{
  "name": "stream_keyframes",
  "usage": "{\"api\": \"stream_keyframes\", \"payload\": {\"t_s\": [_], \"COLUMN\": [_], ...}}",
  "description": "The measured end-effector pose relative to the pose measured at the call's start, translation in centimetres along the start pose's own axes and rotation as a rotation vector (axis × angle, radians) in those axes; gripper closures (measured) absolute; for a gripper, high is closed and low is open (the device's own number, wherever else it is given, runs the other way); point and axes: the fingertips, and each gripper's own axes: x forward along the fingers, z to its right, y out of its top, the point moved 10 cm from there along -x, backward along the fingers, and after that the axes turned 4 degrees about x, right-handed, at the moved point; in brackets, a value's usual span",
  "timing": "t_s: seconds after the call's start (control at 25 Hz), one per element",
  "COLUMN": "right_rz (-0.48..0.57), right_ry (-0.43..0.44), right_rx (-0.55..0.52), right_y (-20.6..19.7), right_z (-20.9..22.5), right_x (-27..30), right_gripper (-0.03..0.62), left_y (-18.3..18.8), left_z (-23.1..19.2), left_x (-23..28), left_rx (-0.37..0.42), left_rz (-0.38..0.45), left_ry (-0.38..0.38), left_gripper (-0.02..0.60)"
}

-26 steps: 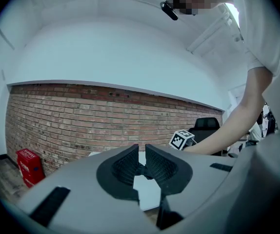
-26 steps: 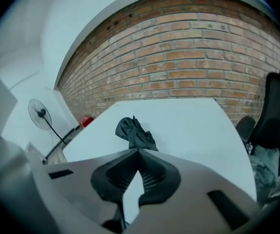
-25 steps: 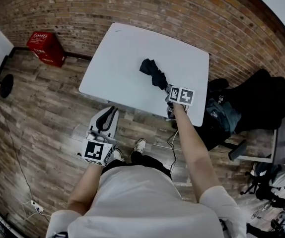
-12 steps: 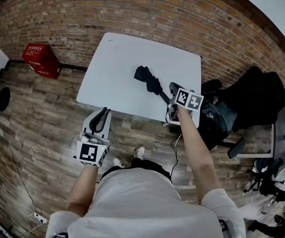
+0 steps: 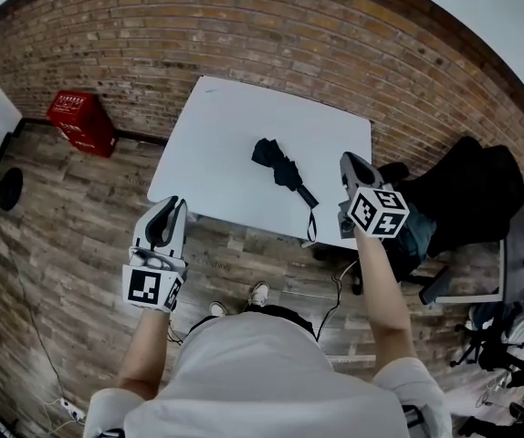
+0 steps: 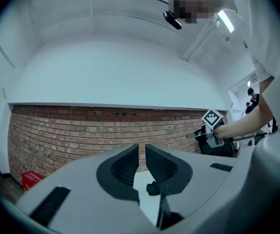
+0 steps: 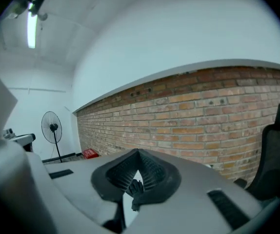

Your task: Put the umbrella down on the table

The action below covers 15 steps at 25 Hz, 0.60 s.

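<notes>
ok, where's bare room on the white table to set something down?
Free: the white table's left half, from its left edge to the black folded umbrella, and the far strip by the brick wall. Crowded: near right corner, round the umbrella's strap.

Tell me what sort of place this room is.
Probably an office or lab workspace: a white table by a brick wall, a black office chair, and a pedestal fan.
</notes>
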Motion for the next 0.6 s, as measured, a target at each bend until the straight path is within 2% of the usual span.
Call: {"api": "stream_keyframes", "payload": {"t_s": [0.36,0.6], "right_rz": [0.195,0.318], "right_ry": [0.025,-0.033], "right_rx": [-0.14,-0.21], "right_y": [5.5,6.7], "right_z": [-2.4,-3.0], "right_x": [-6.3,-11.3], "right_gripper": [0.576,0.576], "left_y": [2.5,4.2], "left_z": [-1.9,-1.6], "left_x": [0.7,1.1], "left_rx": [0.011,0.007], "left_rz": [0.06,0.103], "left_ry": [0.01,-0.005], "left_gripper": [0.52,0.52]}}
